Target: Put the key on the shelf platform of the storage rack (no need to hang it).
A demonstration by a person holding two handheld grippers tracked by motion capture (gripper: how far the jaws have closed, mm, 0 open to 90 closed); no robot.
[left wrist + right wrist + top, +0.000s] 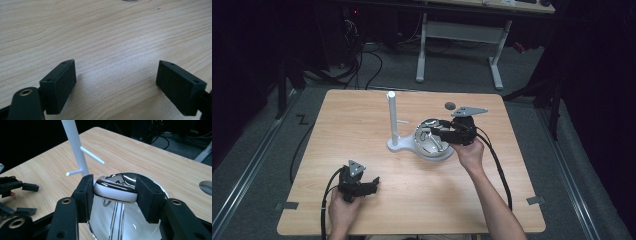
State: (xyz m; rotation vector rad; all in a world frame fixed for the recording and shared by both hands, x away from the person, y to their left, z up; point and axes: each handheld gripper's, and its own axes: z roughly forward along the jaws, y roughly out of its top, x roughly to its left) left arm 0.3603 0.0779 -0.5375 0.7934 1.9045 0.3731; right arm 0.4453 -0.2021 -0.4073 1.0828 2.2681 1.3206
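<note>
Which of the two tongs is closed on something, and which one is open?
The right tongs are closed on the shiny white bowl beside the white stand. The left tongs are open over bare table.

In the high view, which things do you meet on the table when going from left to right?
Left gripper → white stand → shiny round dish → right gripper is over the dish, so its place overlaps → small dark disc.
</note>
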